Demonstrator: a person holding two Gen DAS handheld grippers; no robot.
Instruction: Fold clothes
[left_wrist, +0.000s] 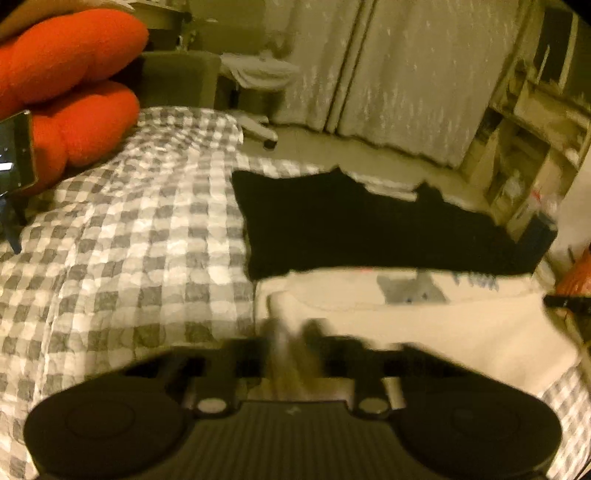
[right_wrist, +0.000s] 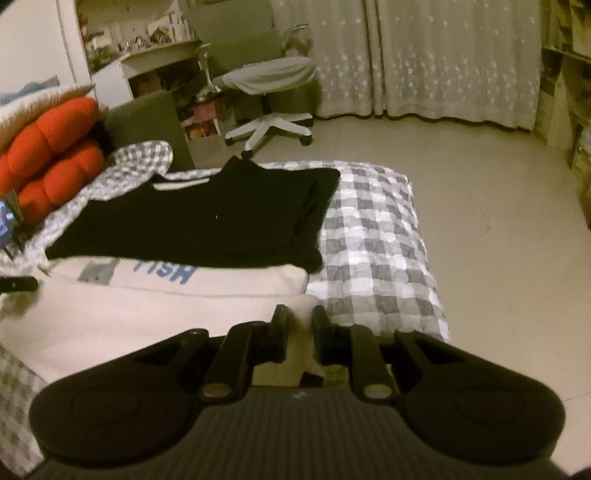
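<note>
A white shirt (left_wrist: 424, 325) (right_wrist: 110, 317) with a grey cat print and blue letters lies on the checkered quilt (left_wrist: 129, 240) (right_wrist: 373, 258). Beyond it, and touching it, lies a folded black garment (left_wrist: 351, 229) (right_wrist: 207, 221). My left gripper (left_wrist: 291, 332) is blurred at the shirt's near left edge, its fingers close together with a ridge of white cloth between them. At the shirt's near right corner, my right gripper (right_wrist: 300, 325) has its fingers narrowly apart with white cloth in the gap. A dark tip of the other gripper shows at each view's edge.
Red cushions (left_wrist: 74, 74) (right_wrist: 55, 155) and a phone (left_wrist: 14, 151) sit at the bed's left. Past the bed's far edge are an office chair (right_wrist: 266, 81), a desk, curtains and a bare floor (right_wrist: 480, 203). Shelves (left_wrist: 535, 129) stand at the right.
</note>
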